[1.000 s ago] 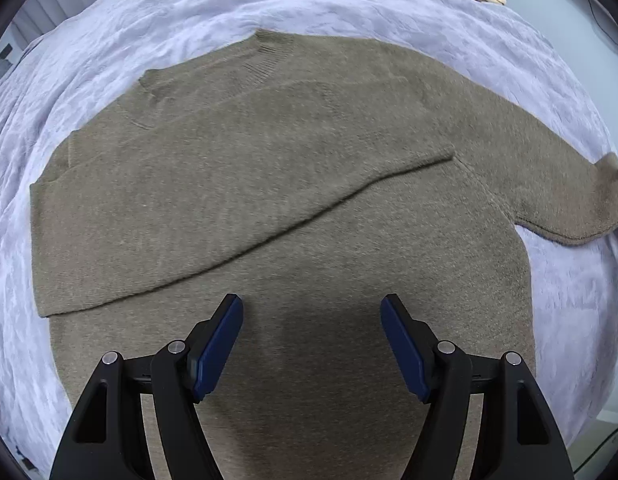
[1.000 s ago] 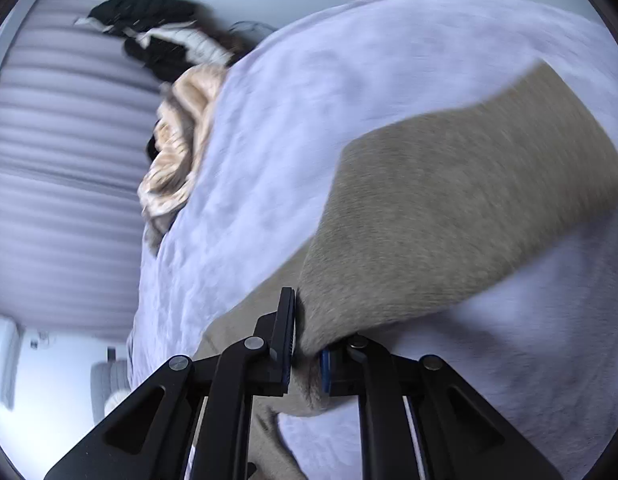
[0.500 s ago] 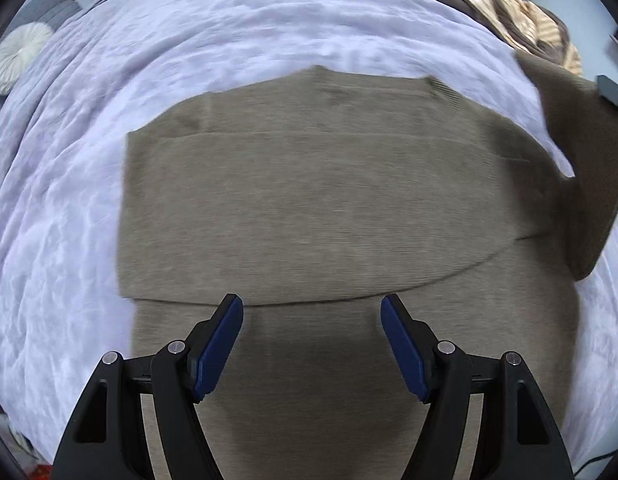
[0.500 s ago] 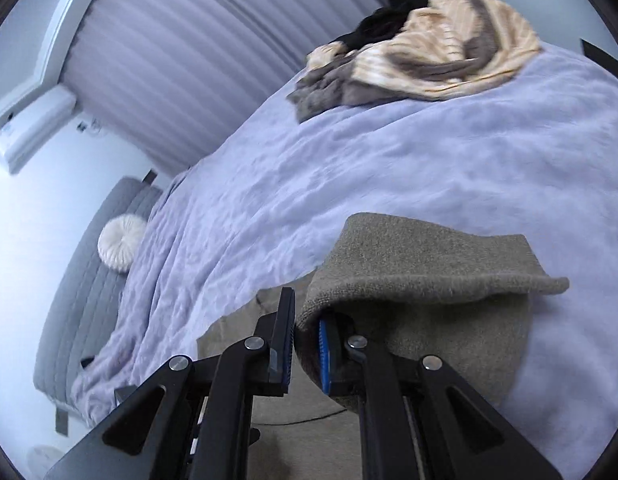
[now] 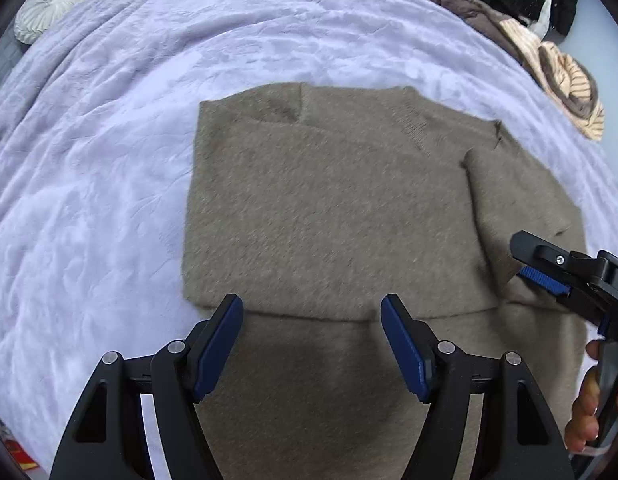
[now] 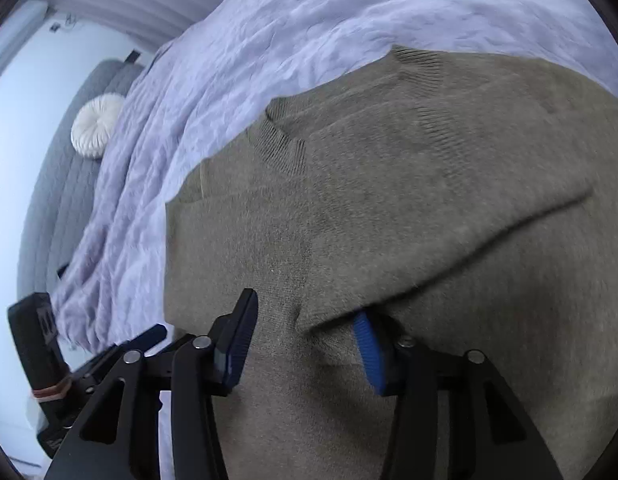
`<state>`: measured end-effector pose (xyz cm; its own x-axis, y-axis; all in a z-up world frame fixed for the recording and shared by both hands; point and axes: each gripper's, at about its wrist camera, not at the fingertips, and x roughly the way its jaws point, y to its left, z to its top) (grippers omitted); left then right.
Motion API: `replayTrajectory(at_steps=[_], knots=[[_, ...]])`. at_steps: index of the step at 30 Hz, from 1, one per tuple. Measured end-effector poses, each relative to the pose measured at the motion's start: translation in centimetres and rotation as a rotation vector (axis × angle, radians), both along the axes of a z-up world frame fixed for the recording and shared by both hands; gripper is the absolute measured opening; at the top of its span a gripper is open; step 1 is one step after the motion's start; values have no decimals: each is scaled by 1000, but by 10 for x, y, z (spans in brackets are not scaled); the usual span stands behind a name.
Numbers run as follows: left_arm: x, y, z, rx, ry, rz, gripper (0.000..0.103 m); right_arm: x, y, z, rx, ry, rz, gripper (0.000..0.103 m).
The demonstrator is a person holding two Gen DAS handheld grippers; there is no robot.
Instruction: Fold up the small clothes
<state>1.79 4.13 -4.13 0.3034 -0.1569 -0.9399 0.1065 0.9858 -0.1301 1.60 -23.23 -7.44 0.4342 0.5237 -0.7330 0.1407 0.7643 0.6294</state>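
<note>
An olive-brown knit sweater [image 5: 333,208] lies flat on a lavender bedspread [image 5: 109,120], both sleeves folded across its front. My left gripper [image 5: 311,344] is open and empty, hovering over the sweater's lower part. My right gripper [image 6: 303,340] is open just above the sweater [image 6: 389,200]; the folded right sleeve's cuff [image 6: 341,316] lies over its right blue finger [image 6: 369,356]. The right gripper also shows in the left wrist view [image 5: 549,276], at the sweater's right side by the folded sleeve.
A heap of striped, brown and black clothes [image 5: 529,28] lies at the far right of the bed. A round white cushion [image 5: 49,4] sits on a grey couch at the far left, also in the right wrist view [image 6: 97,124].
The right gripper carried the right sleeve over onto the sweater's front and opened, letting it go. The left gripper stayed open while its view swung over the sweater.
</note>
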Motion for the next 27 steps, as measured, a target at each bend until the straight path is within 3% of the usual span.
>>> replayTrajectory(at_steps=[4,6,7,8,12,15,18,19,23,27], knots=[[20,4,2,-185,0,-3,73,-7,-37,4,65,-7,-221,53],[30,7,-1,-281,20,-2,73,-1,-50,5,75,-2,-300,42],[36,11,-4,-326,33,1,73,5,-53,6,64,-5,-306,24],[40,15,-6,-374,48,2,73,11,-48,9,48,-17,-288,15],[50,30,-18,-561,111,7,73,32,-5,34,-77,-136,-65,14],[56,41,-27,-657,139,43,73,41,46,42,-130,-187,139,14],[61,51,-36,-739,156,98,92,43,98,34,-202,-172,334,14],[62,54,-37,-759,152,110,92,42,112,28,-221,-149,392,14],[69,57,-42,-758,154,135,92,26,138,1,-313,-52,498,14],[77,50,-43,-696,162,131,92,9,112,2,-229,-22,428,18]])
